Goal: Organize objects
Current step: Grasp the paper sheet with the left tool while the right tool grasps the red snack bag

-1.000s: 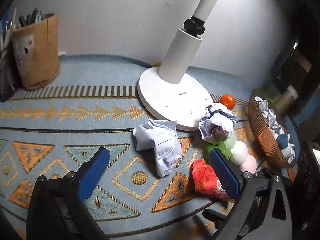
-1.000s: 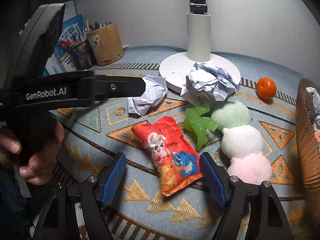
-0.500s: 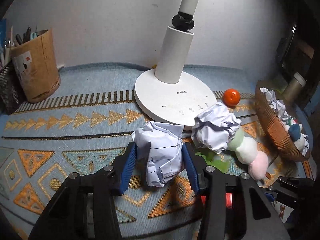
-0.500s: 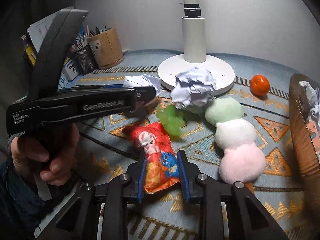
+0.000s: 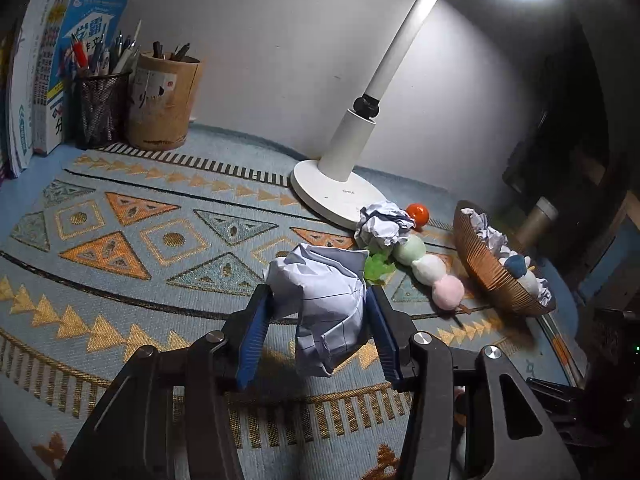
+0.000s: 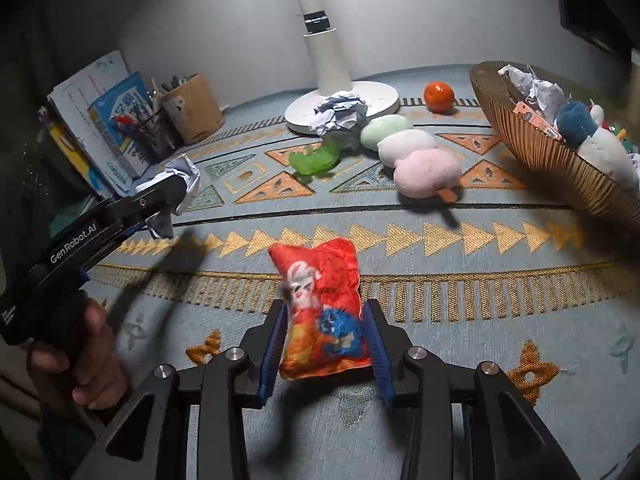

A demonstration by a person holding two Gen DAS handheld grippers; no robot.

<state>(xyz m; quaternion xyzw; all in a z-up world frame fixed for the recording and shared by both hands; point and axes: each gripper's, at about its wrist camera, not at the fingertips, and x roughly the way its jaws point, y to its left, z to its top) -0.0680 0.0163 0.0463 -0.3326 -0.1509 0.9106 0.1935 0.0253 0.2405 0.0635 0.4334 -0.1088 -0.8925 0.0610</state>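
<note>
My left gripper (image 5: 317,300) is shut on a crumpled sheet of lined paper (image 5: 324,272) and holds it above the patterned mat. The right wrist view shows that same gripper (image 6: 168,196) at the left in a person's hand, the paper (image 6: 182,176) at its tip. My right gripper (image 6: 326,308) has a red snack bag (image 6: 320,276) between its blue pads, clear of the mat; its jaws are opening while the pads still touch the bag. A wicker basket (image 6: 532,148) with paper balls and soft toys stands at the right.
By the white lamp base (image 5: 332,192) lie another paper ball (image 5: 382,226), a green toy (image 5: 376,266), a three-ball plush skewer (image 5: 428,266) and an orange (image 5: 417,212). Pen holders (image 5: 162,100) and books (image 5: 36,80) stand at the back left.
Both grippers closed on their objects, the left on the paper and the right on the snack bag. Both then lifted and pulled back from the lamp toward the mat's near edge.
</note>
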